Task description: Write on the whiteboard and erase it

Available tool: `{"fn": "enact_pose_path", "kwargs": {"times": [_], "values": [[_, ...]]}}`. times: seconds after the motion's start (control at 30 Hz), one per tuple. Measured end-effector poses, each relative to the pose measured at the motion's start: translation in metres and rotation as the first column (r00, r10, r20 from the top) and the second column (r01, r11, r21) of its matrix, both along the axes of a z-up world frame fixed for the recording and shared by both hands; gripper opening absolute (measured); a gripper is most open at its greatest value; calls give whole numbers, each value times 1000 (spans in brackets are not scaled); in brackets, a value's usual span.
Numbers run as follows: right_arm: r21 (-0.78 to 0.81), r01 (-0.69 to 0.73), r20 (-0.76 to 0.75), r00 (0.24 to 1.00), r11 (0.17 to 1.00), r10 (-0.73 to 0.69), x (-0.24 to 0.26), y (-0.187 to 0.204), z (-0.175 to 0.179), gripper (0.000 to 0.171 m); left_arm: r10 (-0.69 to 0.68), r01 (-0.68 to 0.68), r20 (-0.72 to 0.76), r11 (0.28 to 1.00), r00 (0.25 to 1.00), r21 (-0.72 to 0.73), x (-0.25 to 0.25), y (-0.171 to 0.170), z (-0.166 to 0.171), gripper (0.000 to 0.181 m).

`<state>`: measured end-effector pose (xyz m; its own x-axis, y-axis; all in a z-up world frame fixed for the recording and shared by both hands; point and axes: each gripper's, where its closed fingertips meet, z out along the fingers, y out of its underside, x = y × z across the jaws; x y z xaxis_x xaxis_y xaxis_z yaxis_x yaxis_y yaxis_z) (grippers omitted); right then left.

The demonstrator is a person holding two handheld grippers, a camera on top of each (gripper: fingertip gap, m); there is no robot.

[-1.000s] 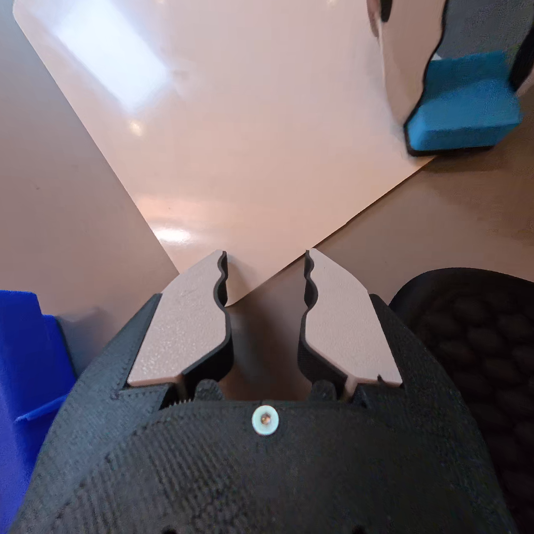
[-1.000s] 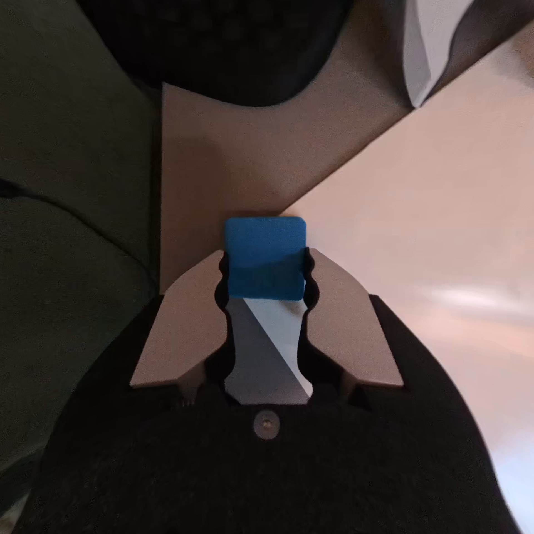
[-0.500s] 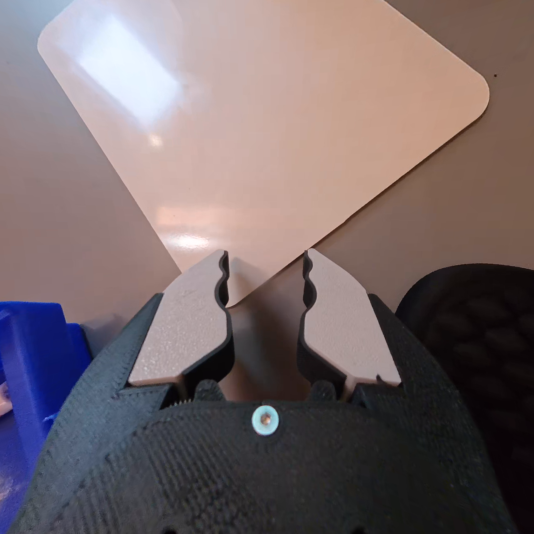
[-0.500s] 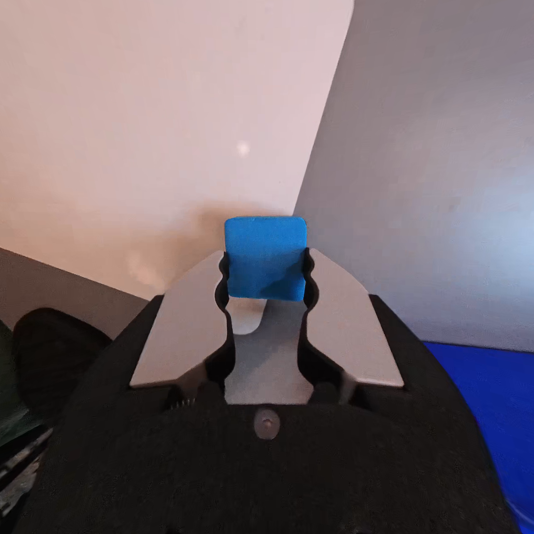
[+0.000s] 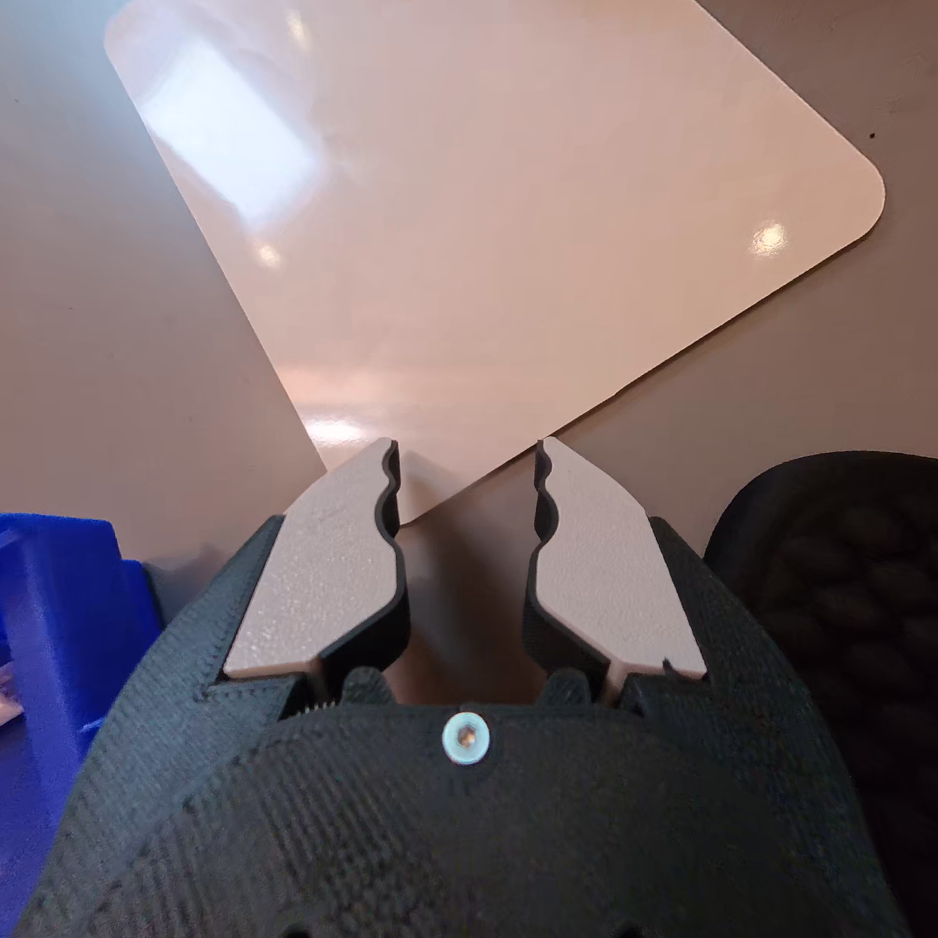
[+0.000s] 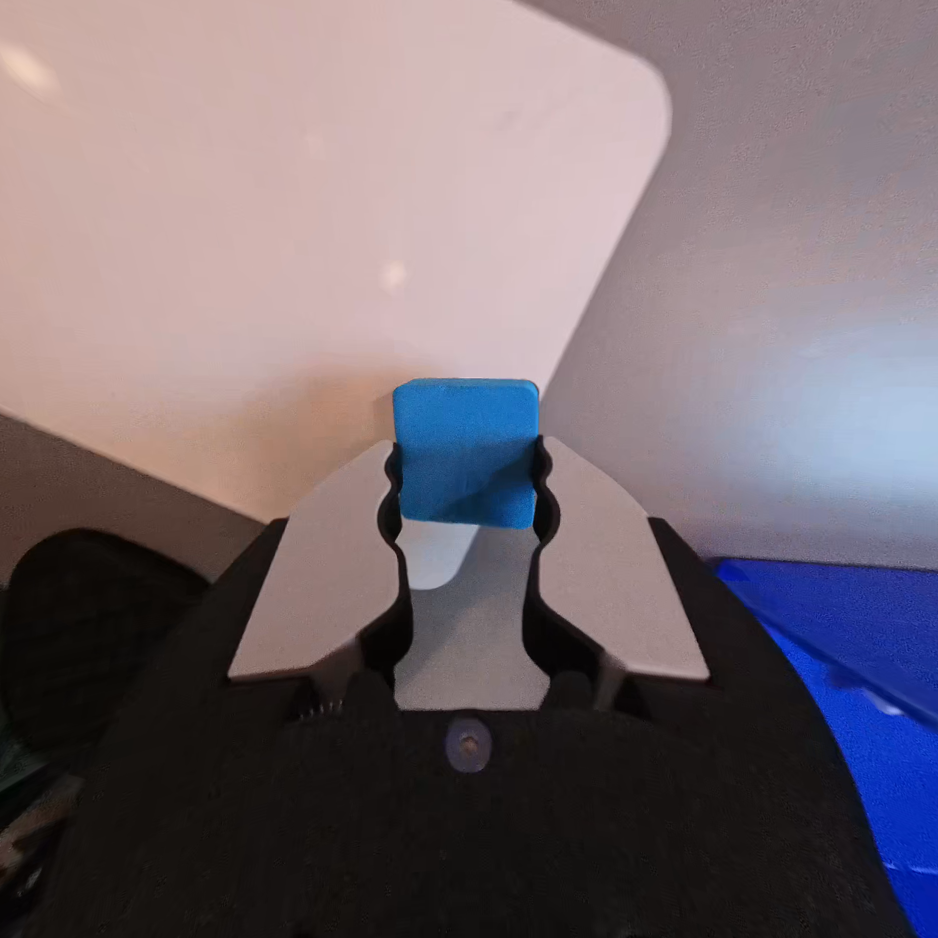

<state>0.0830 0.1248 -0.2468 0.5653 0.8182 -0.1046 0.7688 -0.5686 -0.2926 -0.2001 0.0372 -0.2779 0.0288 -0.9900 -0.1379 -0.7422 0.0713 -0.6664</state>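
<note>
The whiteboard [image 5: 482, 228] lies flat on the grey table, blank and glossy, with rounded corners. My left gripper [image 5: 467, 451] is open and empty, its fingertips over the board's near corner. In the right wrist view the whiteboard [image 6: 254, 228] fills the upper left, blank. My right gripper [image 6: 464, 446] is shut on a blue eraser block [image 6: 464, 451], held above the board's near corner. No marker is in view.
A blue bin [image 5: 56, 634] stands at the left edge of the left wrist view and shows at the lower right of the right wrist view [image 6: 837, 685]. A black textured object [image 5: 837, 583] lies right of my left gripper. Grey table [image 6: 761, 279] surrounds the board. Across from one pair of fingers to the other is roughly 30 cm.
My right gripper with the eraser has swung from the board's far right corner round to its near side and left the left wrist view. My left gripper has drawn back slightly, still open.
</note>
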Motion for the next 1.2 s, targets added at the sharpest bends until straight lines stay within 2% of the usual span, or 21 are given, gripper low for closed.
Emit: {"fn": "enact_pose_path", "kwargs": {"times": [0.13,0.23,0.3,0.43,0.63,0.7,0.77,0.83,0.9,1.03,1.2], "values": [[85,97,115,988,992,-106,13,51,-10,50,2,-2,8,1000,1000,-11,0,0,0,51],[138,69,226,969,988,-100,25,62,-24,50,1,-1,13,1000,1000,-19,0,-1,0,50],[129,36,200,978,991,-62,19,56,-24,50,-1,2,18,1000,1000,-26,0,-1,-1,50],[142,-14,242,970,990,-21,25,39,-24,50,-6,7,20,999,1000,-50,-2,-2,-1,52],[15,-49,274,961,999,43,45,-8,-23,50,-15,16,16,998,1000,-68,-4,-4,-1,53],[102,-83,334,941,991,44,50,11,-7,50,-17,19,24,997,1000,-80,-4,-4,-2,52],[182,-118,277,959,976,65,32,40,18,50,-14,18,33,995,999,-94,-4,-3,-2,53],[225,-222,237,957,949,168,9,70,38,50,-16,19,36,996,999,-89,-4,-3,-2,53],[263,-330,269,927,906,260,-4,103,42,50,-9,11,36,997,999,-79,-3,-2,-1,53],[187,-365,248,916,912,315,-19,141,10,50,-19,20,29,999,999,-27,0,-3,0,50],[51,-354,190,921,934,339,-19,143,-29,53,-19,20,44,999,999,-26,1,-2,0,50]]}}
